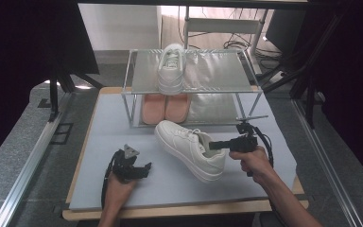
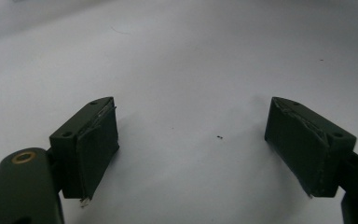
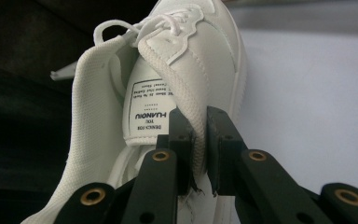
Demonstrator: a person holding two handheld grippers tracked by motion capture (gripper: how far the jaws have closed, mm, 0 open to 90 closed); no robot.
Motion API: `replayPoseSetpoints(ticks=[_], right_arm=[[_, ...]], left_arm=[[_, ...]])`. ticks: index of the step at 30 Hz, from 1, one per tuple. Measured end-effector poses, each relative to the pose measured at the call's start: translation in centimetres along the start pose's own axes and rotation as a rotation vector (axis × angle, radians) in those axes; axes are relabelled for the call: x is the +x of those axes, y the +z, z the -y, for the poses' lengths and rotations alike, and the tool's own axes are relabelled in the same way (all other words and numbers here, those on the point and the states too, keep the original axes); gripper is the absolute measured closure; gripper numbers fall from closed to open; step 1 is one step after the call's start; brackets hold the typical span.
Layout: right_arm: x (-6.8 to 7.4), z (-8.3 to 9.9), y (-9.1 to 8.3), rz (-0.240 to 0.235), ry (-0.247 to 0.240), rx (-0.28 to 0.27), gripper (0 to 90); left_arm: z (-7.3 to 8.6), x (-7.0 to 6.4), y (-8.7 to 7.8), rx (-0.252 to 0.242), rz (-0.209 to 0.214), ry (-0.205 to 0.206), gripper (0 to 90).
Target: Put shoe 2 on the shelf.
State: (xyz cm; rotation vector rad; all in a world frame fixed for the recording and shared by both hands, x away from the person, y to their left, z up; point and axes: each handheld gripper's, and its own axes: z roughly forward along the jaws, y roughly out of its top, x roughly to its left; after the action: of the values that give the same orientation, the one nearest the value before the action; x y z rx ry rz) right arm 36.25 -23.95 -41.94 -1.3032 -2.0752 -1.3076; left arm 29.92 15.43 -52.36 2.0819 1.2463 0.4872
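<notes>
A white sneaker (image 1: 189,149) hangs tilted above the grey mat (image 1: 123,198), toe toward the rack. My right gripper (image 1: 212,145) is shut on its collar edge; in the right gripper view the jaws pinch the padded rim of the white sneaker (image 3: 186,60) beside the printed tongue label. Its mate, a second white sneaker (image 1: 171,68), stands on the top shelf of the metal rack (image 1: 227,85). A pair of pink shoes (image 1: 165,106) sits on the lower shelf. Low over the mat at the front left, my left gripper (image 1: 147,166) is open with nothing between its fingers (image 2: 95,144).
The rack stands at the back of the mat, with shelf room to the right of the shoes on both levels. Metal frame rails (image 1: 28,165) run along both sides of the table. Dark stands and cables are behind the rack.
</notes>
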Motion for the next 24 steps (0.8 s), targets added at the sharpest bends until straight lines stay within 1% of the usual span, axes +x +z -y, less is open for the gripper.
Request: replayPoseSetpoints(ticks=[5, 9, 17, 19, 21, 24], right_arm=[[0.1, -0.4, -1.6, -0.026, 0.033, -0.043, 82.0], [0.4, -0.8, -3.1, -0.038, 0.051, -0.081, 81.9], [0.9, -1.4, -6.1, -0.035, 0.079, -0.133, 81.8], [0.9, -1.5, -6.8, -0.037, 0.084, -0.156, 81.7], [1.0, -1.6, -7.6, -0.033, 0.094, -0.167, 81.7], [1.0, -1.7, -8.5, -0.041, 0.105, -0.193, 81.6]], left_arm=[[0.0, 0.0, 0.0, -0.003, 0.000, -0.001, 17.3], [0.0, 0.0, 0.0, -0.002, 0.000, 0.000, 17.3], [0.0, 0.0, 0.0, 0.000, 0.000, 0.001, 17.3], [0.0, 0.0, 0.0, -0.001, 0.000, 0.000, 17.3], [0.0, 0.0, 0.0, 0.000, 0.001, 0.000, 17.2], [0.0, 0.0, 0.0, 0.000, 0.001, 0.000, 17.2]])
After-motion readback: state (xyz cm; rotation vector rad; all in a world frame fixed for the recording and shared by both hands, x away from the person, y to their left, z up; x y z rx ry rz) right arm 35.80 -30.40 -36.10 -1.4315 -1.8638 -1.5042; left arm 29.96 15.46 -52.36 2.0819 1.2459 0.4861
